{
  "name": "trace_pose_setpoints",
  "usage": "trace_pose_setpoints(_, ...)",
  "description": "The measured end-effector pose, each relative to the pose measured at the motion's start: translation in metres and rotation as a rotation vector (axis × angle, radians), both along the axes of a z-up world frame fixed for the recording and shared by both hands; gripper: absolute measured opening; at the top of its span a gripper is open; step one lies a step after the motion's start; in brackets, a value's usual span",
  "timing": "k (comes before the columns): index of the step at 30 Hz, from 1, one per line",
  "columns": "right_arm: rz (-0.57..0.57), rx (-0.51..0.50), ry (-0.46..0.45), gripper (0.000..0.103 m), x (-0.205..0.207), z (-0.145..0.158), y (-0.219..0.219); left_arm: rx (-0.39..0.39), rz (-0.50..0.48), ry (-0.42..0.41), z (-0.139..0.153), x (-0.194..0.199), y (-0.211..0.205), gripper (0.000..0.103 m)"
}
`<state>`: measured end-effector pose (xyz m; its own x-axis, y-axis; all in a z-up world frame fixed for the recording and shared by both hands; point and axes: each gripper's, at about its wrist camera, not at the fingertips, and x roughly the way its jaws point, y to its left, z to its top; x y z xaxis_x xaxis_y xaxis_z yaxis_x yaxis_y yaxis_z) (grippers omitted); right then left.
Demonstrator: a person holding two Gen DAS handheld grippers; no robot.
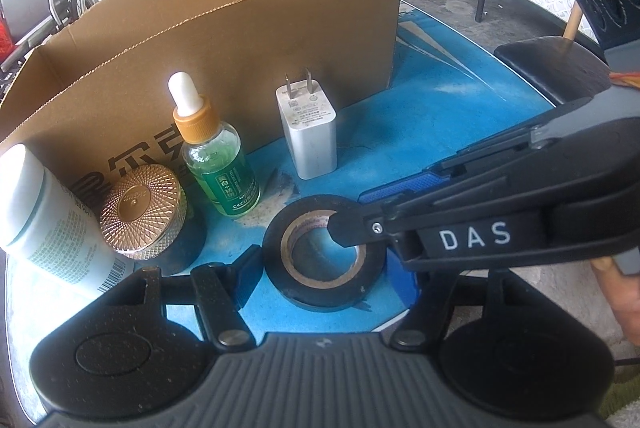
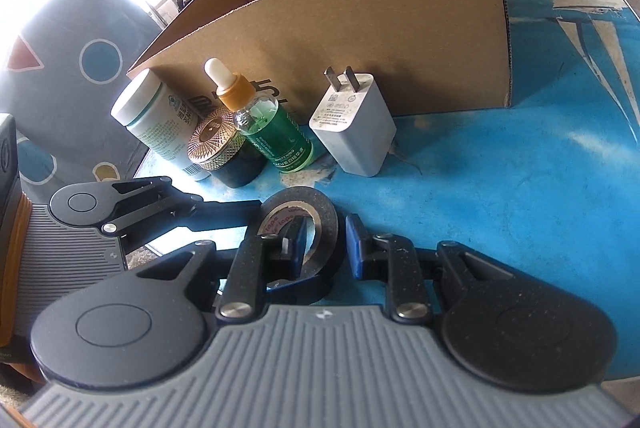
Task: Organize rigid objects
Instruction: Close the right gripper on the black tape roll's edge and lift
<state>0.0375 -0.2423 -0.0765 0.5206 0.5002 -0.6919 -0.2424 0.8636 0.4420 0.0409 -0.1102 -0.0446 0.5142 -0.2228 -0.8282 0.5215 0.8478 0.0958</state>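
Observation:
A black tape roll (image 1: 325, 255) lies flat on the blue table, also in the right wrist view (image 2: 316, 228). My right gripper (image 2: 326, 246) is open, one finger inside the roll's hole and the other outside its right rim; it enters the left wrist view (image 1: 360, 212) from the right. My left gripper (image 1: 324, 268) is open with the roll between its fingers. Behind stand a white charger (image 1: 308, 134), a green dropper bottle (image 1: 218, 164), a gold-lidded jar (image 1: 144, 212) and a white bottle (image 1: 44, 220).
An open cardboard box (image 1: 240, 24) stands right behind the row of objects. The blue table's (image 1: 460, 116) round edge runs at the right. A dark stool (image 1: 556, 68) and a bed stand beyond it.

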Motion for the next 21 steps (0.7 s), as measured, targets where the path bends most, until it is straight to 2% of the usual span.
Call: trace_pose_setpoints(21,-0.006,0.005,-0.009,0.020,-0.0019,-0.0003,-0.0012,0.009,0.000,-0.026,-0.0002,-0.0019,-0.0027,0.067)
